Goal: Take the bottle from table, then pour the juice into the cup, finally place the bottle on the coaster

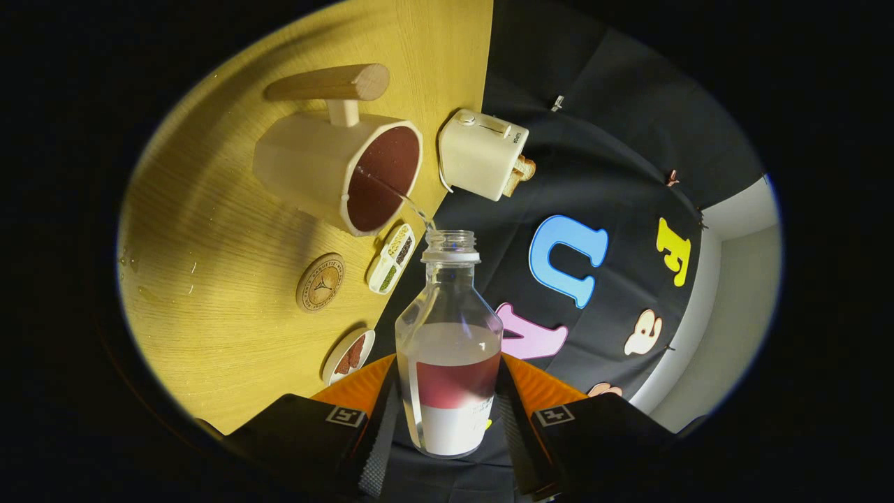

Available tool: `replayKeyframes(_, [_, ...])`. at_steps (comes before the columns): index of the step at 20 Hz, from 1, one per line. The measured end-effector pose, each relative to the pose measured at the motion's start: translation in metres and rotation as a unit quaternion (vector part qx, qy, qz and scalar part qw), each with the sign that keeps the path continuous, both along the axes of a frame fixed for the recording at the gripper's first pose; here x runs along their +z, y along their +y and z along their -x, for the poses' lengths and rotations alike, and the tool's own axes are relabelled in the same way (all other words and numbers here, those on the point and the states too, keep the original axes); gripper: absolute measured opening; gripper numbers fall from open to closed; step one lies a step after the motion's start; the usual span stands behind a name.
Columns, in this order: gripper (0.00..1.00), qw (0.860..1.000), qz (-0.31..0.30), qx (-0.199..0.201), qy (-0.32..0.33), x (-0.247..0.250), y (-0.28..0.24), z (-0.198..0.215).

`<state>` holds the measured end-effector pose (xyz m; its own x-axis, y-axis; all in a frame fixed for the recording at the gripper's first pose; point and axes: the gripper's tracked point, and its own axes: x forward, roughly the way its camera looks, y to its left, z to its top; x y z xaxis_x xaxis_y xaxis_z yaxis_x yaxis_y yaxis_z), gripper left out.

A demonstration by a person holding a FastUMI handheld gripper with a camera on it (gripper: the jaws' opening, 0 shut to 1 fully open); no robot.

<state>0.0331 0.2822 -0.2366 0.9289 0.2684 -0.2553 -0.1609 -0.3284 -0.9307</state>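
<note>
My gripper is shut on a clear bottle with a red and white label, held between the two fingers and tipped over. Its open mouth points toward a cream cup with a wooden handle that stands on the wooden table. A thin stream of liquid runs from the bottle mouth into the cup, whose inside looks dark red. A round cork coaster lies on the table beside the cup, on the side nearer the fingers.
A cream toaster with bread in it stands at the table's far edge beyond the cup. A small divided box of seeds and a little round dish lie near the coaster. Drops of liquid spot the table.
</note>
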Motion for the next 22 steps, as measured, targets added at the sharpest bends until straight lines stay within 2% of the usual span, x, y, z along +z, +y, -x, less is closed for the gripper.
replayKeyframes(22, [0.72,0.992,0.073,0.087,-0.047,0.011,0.024,0.003])
